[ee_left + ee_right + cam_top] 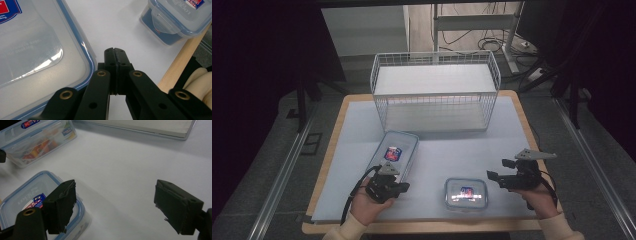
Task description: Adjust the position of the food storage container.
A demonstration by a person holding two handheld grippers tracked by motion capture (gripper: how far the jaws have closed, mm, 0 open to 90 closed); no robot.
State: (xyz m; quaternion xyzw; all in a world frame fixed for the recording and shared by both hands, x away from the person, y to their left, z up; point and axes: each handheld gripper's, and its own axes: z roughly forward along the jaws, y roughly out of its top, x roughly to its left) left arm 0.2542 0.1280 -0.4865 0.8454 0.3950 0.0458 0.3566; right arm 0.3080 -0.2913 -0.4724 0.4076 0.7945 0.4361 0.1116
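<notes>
Left gripper (388, 186) has its fingers clenched on nothing, right beside the long clear blue-rimmed plastic box (394, 152). The small clear lidded container (465, 193) sits mid-worktop (452, 150); right gripper (497, 177) hovers near, fingers spread wide.

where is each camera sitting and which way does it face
High view: above the person's side, facing forward and down on the table; both hands, both grippers.
Left gripper view: on the left gripper, jaws shut, beside the large container.
Right gripper view: on the right gripper, jaws open.
All share the small container.
</notes>
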